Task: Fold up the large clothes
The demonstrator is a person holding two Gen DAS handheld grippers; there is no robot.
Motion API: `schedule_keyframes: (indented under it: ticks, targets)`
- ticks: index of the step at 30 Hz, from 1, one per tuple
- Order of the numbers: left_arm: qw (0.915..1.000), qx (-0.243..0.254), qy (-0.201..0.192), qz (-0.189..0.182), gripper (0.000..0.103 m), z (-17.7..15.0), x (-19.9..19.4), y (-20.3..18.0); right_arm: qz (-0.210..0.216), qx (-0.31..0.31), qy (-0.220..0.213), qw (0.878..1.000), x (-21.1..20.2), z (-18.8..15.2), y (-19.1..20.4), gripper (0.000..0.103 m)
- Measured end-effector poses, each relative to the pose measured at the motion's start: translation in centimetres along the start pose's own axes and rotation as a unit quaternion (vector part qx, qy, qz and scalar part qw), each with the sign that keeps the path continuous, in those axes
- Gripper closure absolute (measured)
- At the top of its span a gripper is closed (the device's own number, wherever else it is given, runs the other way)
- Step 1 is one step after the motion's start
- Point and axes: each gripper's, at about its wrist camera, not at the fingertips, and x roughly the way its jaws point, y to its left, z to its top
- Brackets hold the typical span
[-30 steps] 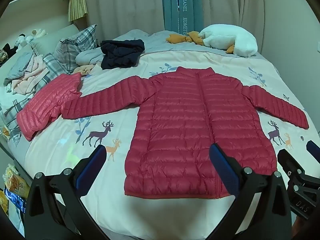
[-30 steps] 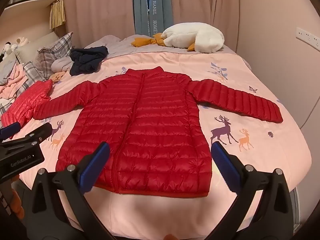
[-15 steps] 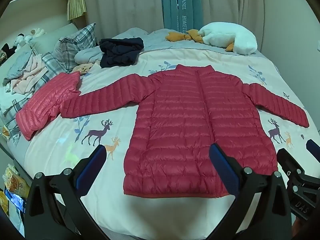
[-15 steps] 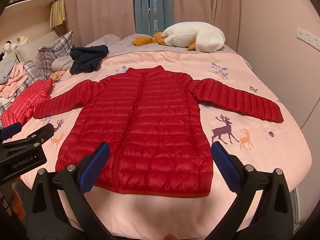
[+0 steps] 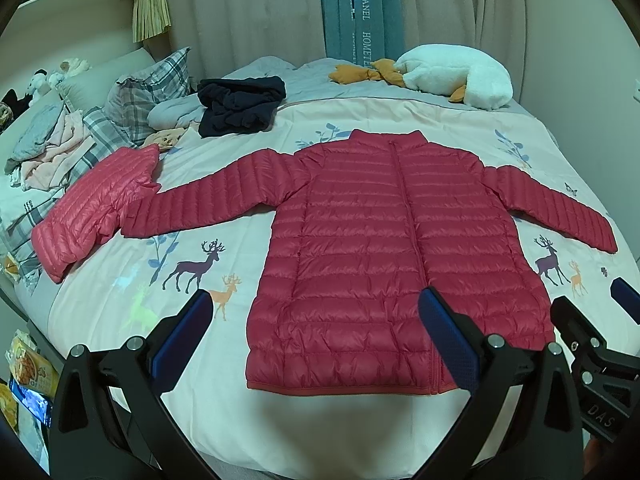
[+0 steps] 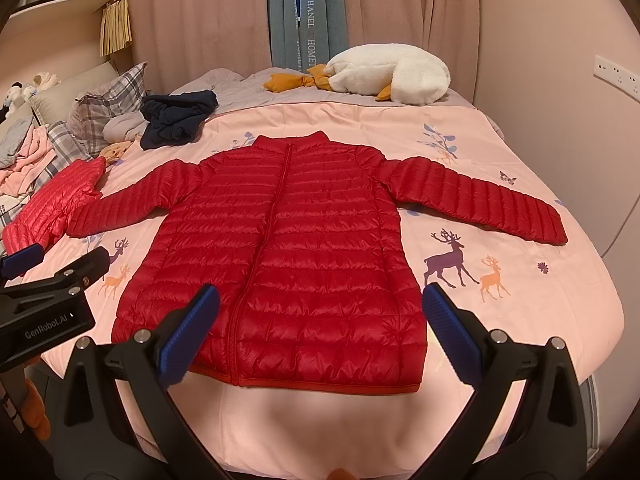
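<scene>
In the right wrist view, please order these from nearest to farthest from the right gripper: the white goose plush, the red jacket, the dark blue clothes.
1. The red jacket: nearest, spread flat just ahead of the open right gripper.
2. The dark blue clothes: farther back, on the left.
3. The white goose plush: farthest, at the back right, by the curtains.

Our left gripper (image 5: 314, 330) has matte black arms shaped like broad clamps, each tipped with a blue pad of dotted rubber and fixed by round silver screws. Our right gripper (image 6: 320, 322) is built the same, black frame, blue ribbed pads (image 6: 450, 326), silver screw heads. One black body carries white lettering "GenRobot.AI"; the other shows the letters "DAS" on its side
</scene>
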Motion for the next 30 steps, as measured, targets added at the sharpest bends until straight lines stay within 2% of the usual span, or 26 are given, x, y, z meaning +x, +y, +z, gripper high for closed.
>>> schedule_keyframes:
  ticks: [30]
  targets:
    - [1.0, 0.008, 0.001, -0.002, 0.001, 0.25, -0.23, -0.7, 0.0, 0.001, -0.001, 1.0, 0.02, -0.08, 0.0, 0.002]
